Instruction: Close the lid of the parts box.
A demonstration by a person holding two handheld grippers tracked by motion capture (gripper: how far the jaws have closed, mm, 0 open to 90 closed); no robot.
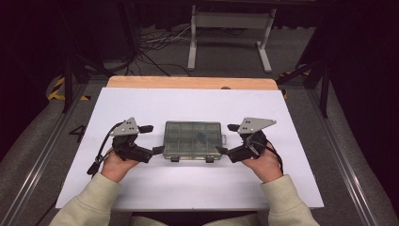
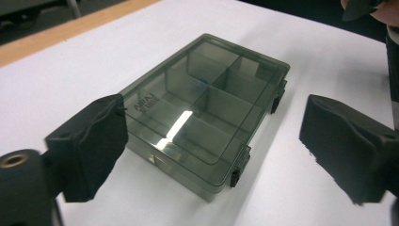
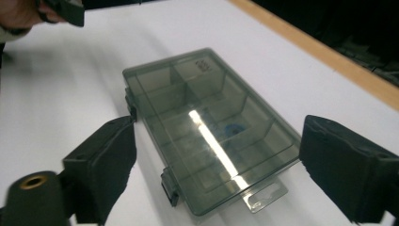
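Take the smoky, see-through compartment box as your landmark: it lies flat and closed on the white table cover, about midway across it, with its two black latches on the side facing you. To the left of the box, your left hand holds the left gripper, whose jaws are spread wide apart and grip nothing; the near jaw tip sits just beside the box's left near corner, though you cannot tell from above whether it touches. In the left gripper view the box lies between and beyond the two black padded jaws, clear of both, showing its inner dividers, a small blue thing in one compartment and a glare streak on the lid. A black cable trails from that gripper toward the cover's left edge. To the right of the box, your right hand holds the right gripper, released as well, its jaws wide open with the near tip just beside the box's right near corner. In the right gripper view the box again lies in the gap between the open jaws, its clear hang tab pointing toward the camera and the blue thing visible through the lid. Beyond the box, a strip of bare wooden tabletop shows past the cover's far edge.
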